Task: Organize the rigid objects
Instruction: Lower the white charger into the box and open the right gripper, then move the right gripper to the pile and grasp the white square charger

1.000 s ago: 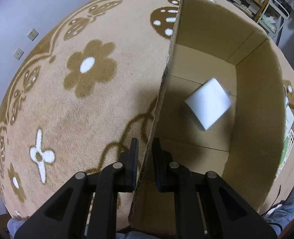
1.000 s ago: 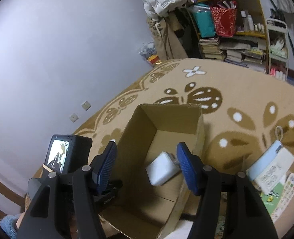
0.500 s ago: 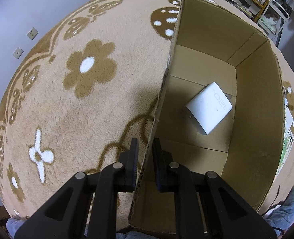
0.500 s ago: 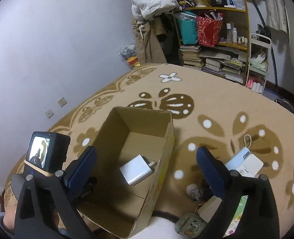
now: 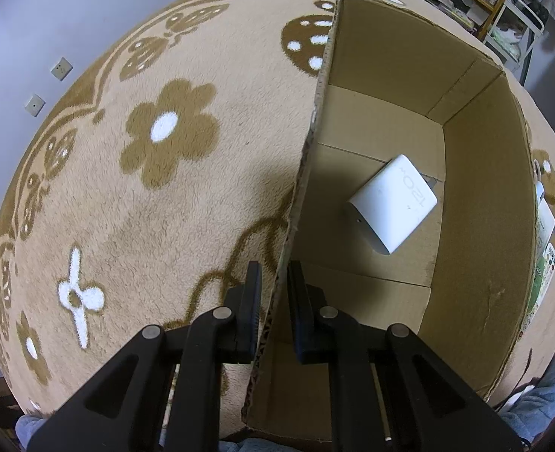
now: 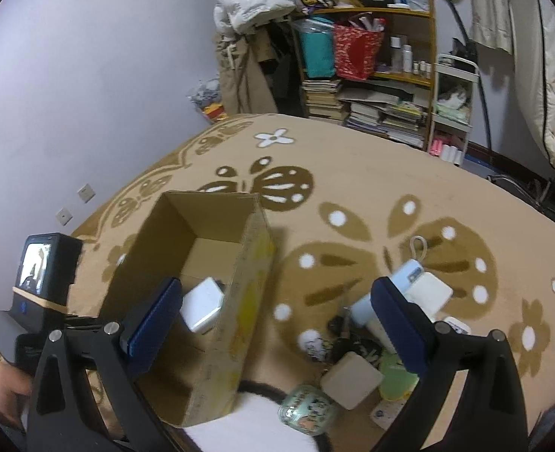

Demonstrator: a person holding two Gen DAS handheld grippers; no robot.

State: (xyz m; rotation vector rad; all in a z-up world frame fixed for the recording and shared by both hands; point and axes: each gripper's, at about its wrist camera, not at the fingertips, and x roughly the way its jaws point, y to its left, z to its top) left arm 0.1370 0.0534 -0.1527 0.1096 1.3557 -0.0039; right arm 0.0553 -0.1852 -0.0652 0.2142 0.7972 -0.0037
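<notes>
A white charger (image 5: 392,203) lies flat on the bottom of the open cardboard box (image 5: 477,203); beside the box, small items (image 6: 356,373) lie together on the carpet.

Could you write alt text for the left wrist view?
Black left tongs pinch the near wall of an open brown cardboard box on a tan flowered carpet. One white rectangular charger lies inside.

A tan carpet (image 6: 371,173) with brown flowers and butterflies is spread across the lower frame. Two wall sockets (image 6: 85,193) are seen at the left. A cluttered shelf (image 6: 401,75) with stacked books (image 6: 322,100) is set at upper centre.
</notes>
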